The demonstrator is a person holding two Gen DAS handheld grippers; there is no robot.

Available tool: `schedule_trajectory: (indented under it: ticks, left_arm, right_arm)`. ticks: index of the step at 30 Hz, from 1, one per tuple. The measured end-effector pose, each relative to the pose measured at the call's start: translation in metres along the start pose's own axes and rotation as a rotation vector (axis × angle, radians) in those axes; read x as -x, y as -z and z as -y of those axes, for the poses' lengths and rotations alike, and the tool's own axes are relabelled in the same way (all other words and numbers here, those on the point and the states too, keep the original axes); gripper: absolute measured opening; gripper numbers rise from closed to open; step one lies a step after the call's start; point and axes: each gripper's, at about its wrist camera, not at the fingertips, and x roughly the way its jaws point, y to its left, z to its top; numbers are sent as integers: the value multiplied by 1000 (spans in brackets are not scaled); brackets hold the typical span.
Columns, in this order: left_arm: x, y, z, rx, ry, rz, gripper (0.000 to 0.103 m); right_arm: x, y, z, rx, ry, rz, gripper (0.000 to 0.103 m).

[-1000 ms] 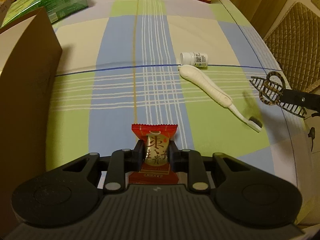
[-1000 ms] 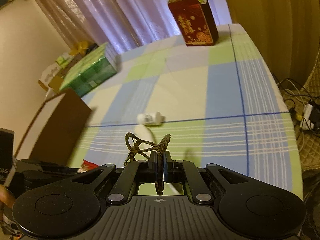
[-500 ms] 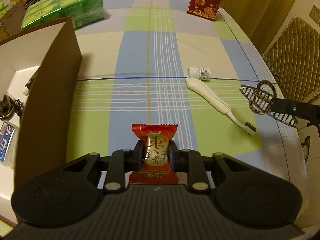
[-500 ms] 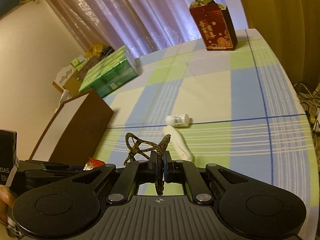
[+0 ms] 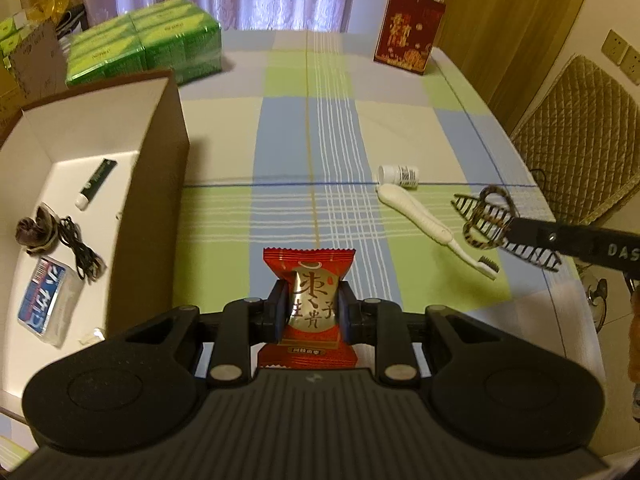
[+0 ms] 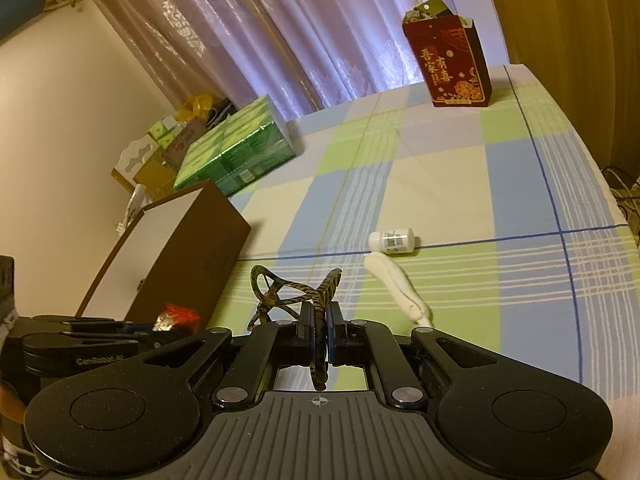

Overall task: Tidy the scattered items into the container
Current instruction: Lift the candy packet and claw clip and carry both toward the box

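The checked tablecloth carries the box at its left edge. Your left gripper pinches the snack packet just right of it, ready to drop in; your right gripper clamps the hair clip, farther right.

Matte black left gripper: 2 round side discs, ribbed grey plate, 4 silver screws. Matte black right gripper looks identical, blue finger pads.

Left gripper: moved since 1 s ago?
Yes. The left gripper, shut on the snack packet, has risen and pulled back: the brown box now shows its interior.
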Motion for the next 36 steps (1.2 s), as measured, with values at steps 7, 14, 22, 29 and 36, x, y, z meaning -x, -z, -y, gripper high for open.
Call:
schedule_trajectory:
  ticks: [7, 14, 22, 29, 36]
  left_arm:
    - [33, 1, -19, 5, 9, 57, 21]
    - [62, 8, -50, 30, -7, 101, 21]
    - [86, 20, -98, 84, -61, 125, 21]
    - [100, 30, -143, 131, -114, 133, 21]
    - [105, 38, -182, 153, -145, 126, 21]
  right_arm:
    - [-1, 3, -29, 18, -14, 11, 8]
    - [-9, 5, -69, 53, -65, 14, 8]
    - [-29, 3, -120, 104, -147, 11, 8]
    - [-54, 0, -169, 155, -226, -7, 8]
    - [-86, 4, -214, 181, -285, -48, 8]
